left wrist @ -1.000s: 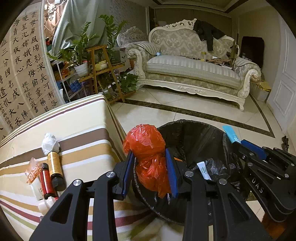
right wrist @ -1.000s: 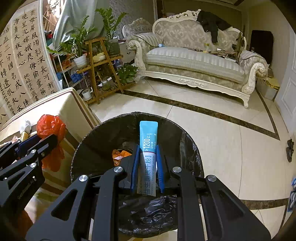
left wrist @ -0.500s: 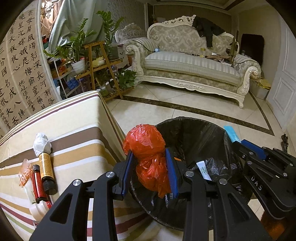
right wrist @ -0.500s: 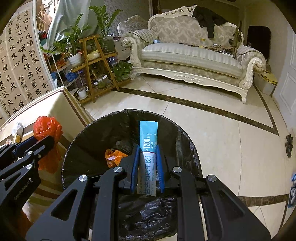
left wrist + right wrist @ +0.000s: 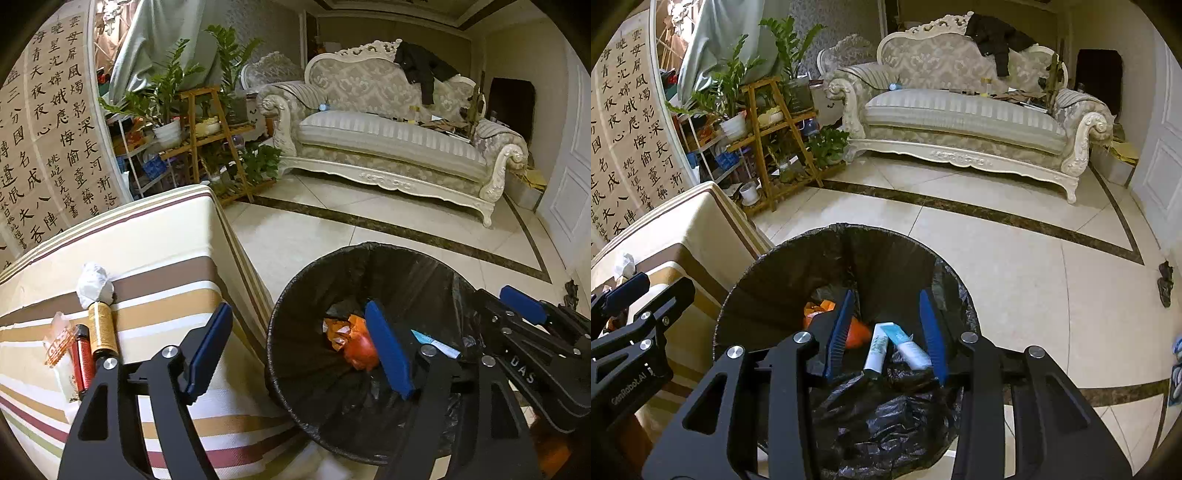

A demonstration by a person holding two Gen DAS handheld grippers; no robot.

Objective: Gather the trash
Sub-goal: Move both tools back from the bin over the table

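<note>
My left gripper (image 5: 299, 350) hangs over the near rim of the black-lined bin (image 5: 280, 314); its jaws are opening and nothing is between them. The red plastic bag (image 5: 360, 352) lies inside the bin beside an orange wrapper (image 5: 338, 330). My right gripper (image 5: 886, 332) is above the bin (image 5: 746, 280), jaws opening with nothing between them. Below it in the bin lie the teal-and-white sachet (image 5: 907, 345) and a white tube (image 5: 877, 350). On the striped table (image 5: 166, 258) remain a crumpled tissue (image 5: 94, 286), a gold bottle (image 5: 101, 328), a red tube (image 5: 83, 360) and a clear wrapper (image 5: 57, 341).
The bin stands on the tiled floor against the table's corner. A wooden plant stand (image 5: 207, 136) with potted plants is behind the table, and a pale sofa (image 5: 388, 144) lines the far wall. A small dark object (image 5: 1165, 284) lies on the floor at right.
Both grippers opened. The red bag dropped from the left jaws into the bin, and the teal sachet fell from the right jaws into it. Neither hand shifted.
</note>
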